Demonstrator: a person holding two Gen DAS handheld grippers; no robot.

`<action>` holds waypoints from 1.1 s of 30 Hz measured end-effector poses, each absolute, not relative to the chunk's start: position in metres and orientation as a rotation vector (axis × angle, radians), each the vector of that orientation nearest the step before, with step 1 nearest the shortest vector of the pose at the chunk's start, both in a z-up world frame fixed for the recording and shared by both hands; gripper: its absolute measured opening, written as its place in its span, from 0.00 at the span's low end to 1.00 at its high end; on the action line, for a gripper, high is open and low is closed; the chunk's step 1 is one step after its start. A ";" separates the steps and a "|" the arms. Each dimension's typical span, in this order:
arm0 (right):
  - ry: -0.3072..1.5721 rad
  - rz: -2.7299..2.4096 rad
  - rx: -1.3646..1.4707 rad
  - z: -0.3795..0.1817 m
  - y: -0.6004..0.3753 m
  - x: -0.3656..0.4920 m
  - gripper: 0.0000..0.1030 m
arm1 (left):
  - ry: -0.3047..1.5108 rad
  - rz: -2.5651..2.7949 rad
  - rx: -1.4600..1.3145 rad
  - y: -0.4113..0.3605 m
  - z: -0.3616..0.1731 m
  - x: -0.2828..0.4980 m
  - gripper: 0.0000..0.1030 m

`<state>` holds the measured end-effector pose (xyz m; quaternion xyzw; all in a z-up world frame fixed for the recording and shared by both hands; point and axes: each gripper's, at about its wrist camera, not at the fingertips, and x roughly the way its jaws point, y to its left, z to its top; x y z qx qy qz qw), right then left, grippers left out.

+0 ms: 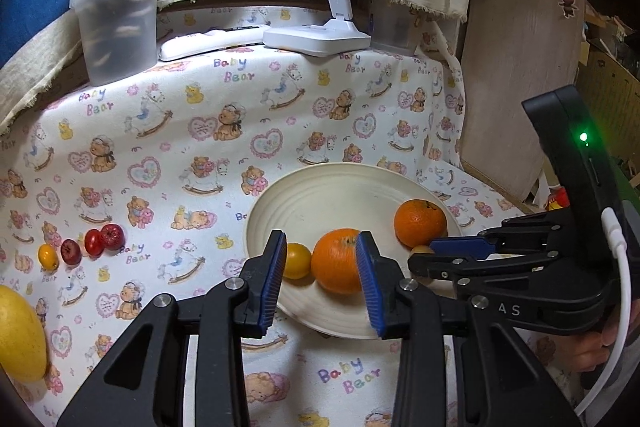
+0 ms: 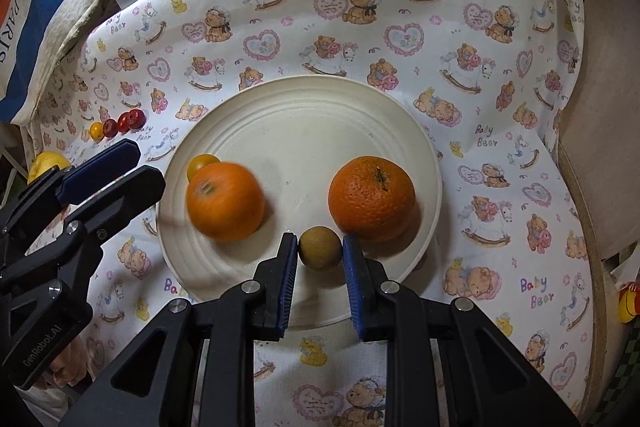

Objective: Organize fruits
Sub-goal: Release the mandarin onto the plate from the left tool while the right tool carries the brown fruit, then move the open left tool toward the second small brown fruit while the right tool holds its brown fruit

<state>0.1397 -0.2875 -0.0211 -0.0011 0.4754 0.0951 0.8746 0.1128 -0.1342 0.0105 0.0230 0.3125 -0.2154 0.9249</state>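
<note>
The right tool [image 2: 320, 255] is nearly closed and holds a small round brownish-green fruit [image 2: 320, 249] between its blue pads, just over the near edge of the round cream plate [image 2: 304, 99]. The fruit looks light and firm, with smooth skin that may slip, so a soft squeeze across its middle seems best. It is round, so it has no long side and points no way.

The left tool [image 1: 322, 269] is narrow but open, and holds nothing. In the right wrist view it sits off the plate's left edge.

Just past it, a smooth orange [image 2: 225, 201] lies on the left of the plate, blurry as if rolling, its stem end facing up and left. A tiny yellow tomato [image 2: 202, 163] touches its far side. A bumpy orange [image 2: 372, 197] rests on the right, stem up. Oranges look heavier and round, so they may roll.

Far left on the teddy-bear cloth of the tabletop [image 2: 500, 155] sit four little red and yellow fruits [image 2: 118, 123] in a row, and a big yellow fruit [image 1: 18, 335] nearer.
</note>
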 end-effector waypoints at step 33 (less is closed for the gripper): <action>0.815 0.172 -0.016 0.006 -0.284 0.123 0.24 | 0.415 -0.282 0.142 -0.098 0.054 0.054 0.42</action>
